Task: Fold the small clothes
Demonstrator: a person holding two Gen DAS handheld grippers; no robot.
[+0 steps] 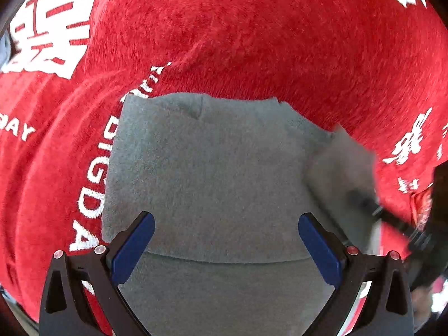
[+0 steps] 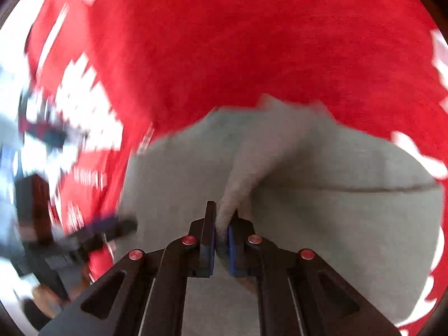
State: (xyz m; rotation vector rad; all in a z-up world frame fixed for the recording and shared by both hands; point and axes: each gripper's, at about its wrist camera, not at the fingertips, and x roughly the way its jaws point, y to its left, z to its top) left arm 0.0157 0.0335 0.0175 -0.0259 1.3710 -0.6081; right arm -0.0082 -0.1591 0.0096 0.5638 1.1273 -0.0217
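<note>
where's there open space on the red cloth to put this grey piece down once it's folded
Free: the broad red cloth beyond the grey garment, between the white prints. Crowded: the garment's right edge, where the right gripper pinches a fold, and under the open left gripper.

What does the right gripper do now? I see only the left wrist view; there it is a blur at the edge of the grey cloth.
Observer: The right gripper is shut on a pinched-up fold of the grey garment.
Operator: Is the fold lifted?
Observer: Yes, it rises as a ridge from the flat cloth into the pads.
Operator: Is my left gripper visible there?
Observer: Yes, blurred at that view's left, over the red blanket.
</note>
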